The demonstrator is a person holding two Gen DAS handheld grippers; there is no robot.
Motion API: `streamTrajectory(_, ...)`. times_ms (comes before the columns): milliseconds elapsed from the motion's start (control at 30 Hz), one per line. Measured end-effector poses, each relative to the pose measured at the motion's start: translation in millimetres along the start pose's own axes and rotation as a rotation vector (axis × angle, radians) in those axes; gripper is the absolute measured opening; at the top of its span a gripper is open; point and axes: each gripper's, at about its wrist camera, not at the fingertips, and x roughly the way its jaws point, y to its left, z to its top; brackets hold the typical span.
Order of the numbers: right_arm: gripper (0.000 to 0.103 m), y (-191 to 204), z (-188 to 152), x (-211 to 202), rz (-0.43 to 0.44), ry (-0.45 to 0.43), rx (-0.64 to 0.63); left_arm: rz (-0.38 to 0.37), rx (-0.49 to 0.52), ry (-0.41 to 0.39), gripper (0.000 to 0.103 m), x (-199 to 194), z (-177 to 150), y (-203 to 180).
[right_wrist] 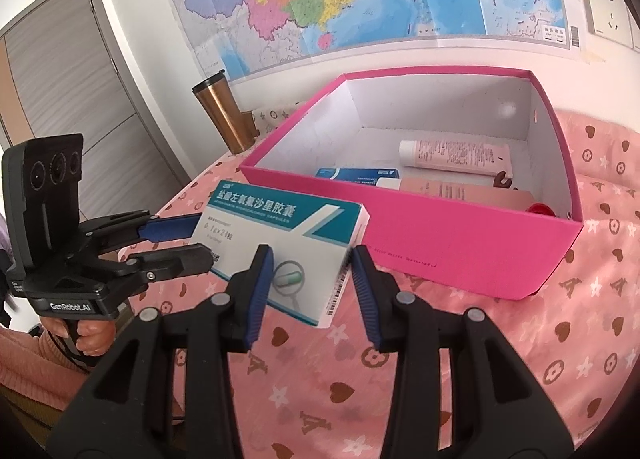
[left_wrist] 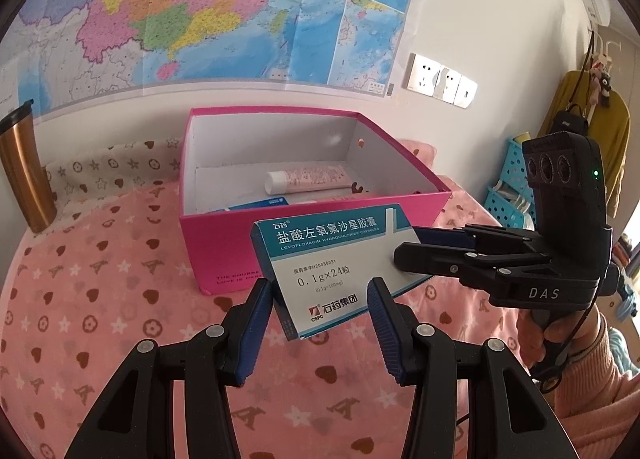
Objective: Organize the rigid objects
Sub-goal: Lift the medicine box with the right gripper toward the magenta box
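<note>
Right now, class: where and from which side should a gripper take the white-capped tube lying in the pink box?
Pinch the tube across its mid-body, coming down through the open top of the pink box. It lies flat on the floor, and the walls would likely block a sideways approach.

We are seeing a teal-and-white medicine box (left_wrist: 320, 267) hanging tilted above the pink blanket, just before an open pink box (left_wrist: 304, 195) holding tubes and cartons.

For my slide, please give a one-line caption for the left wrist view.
Both tools, left and right, hold a medicine carton before an open pink box.
</note>
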Motion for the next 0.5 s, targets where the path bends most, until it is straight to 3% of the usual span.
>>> streamTrajectory(500,0.044,-2.6,4.0,-2.8,-0.003,-0.019,0.0,0.007,0.02,-0.006,0.049,3.6,7.5,-1.8)
